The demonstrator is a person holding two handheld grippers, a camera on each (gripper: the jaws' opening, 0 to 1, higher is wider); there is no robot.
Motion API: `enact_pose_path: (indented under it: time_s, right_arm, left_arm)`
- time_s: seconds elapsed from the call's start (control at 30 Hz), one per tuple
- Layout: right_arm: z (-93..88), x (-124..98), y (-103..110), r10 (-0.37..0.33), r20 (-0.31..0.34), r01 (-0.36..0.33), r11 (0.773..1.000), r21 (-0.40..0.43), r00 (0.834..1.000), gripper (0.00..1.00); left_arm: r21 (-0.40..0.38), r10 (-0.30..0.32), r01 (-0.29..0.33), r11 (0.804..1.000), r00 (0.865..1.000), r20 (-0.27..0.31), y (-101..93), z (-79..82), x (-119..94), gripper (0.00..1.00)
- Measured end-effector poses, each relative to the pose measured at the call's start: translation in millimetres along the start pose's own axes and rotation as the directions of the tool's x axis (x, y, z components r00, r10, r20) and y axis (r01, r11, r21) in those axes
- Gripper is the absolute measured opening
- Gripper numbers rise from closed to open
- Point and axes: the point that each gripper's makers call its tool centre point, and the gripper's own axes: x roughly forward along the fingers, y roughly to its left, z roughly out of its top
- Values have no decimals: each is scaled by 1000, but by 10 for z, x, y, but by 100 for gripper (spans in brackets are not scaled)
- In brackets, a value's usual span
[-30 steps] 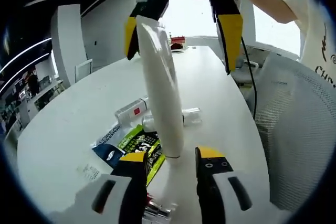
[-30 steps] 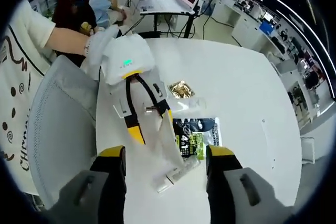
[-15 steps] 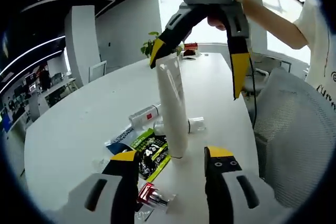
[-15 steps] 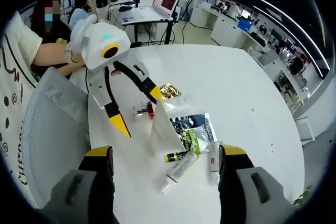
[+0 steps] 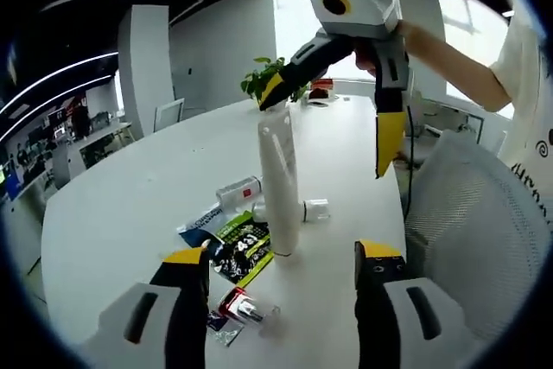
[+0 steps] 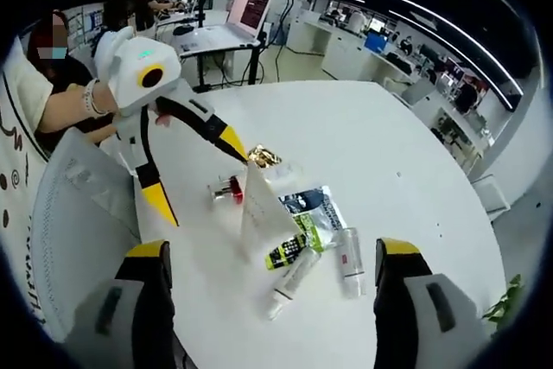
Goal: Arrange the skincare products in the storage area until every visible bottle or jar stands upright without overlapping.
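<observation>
A tall white tube [image 5: 279,187] stands upright on its cap on the white table [image 5: 130,213], free of both grippers. My left gripper [image 5: 283,270] is open, its jaws low and short of the tube's base. My right gripper [image 5: 333,123] hangs open above the tube's top, one yellow tip just over it. In the right gripper view the tube [image 6: 257,209] stands ahead of my open right gripper [image 6: 272,250], with the left gripper [image 6: 197,173] to the left of it. A clear bottle with a red label [image 5: 238,189] and a second white tube [image 6: 294,278] lie flat.
Green-and-black sachets [image 5: 242,244] lie beside the tube's base. A small red-capped item [image 5: 238,307] lies near my left jaws, and a gold item [image 6: 263,157] sits farther off. A white mesh chair [image 5: 467,213] stands at the table's edge, and a person's arm holds each gripper.
Both grippers have drawn back from the white tube, which now stands alone. The right gripper rose off its top; the left gripper backed away from its base.
</observation>
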Motion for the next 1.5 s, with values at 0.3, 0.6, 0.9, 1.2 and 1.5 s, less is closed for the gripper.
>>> enact_pose_path:
  time_s: [0.3,0.6,0.9,1.2,1.5]
  right_arm:
    - [-105,-32,-26,-43,18,42,996,81,999,99]
    - [-155,-148,-51,-100,62,93,990,110,993,99]
    - [-190,-214,-121,-166,107,142,970,198,980,99]
    - [-169,-237,-75,-182,183,130,956,262,966,99]
    - [-182,-246,-41,-193,216,127,950,285,957,99]
  left_arm:
    - [-61,44,-43,997,999,13,117,34,-154,78]
    - [-97,76,-74,993,997,23,148,82,-248,90]
    - [-108,108,-103,989,993,38,211,119,-294,97]
    - [-117,131,-123,985,990,60,244,144,-302,97]
    - [-132,123,-115,985,991,56,213,139,-297,94]
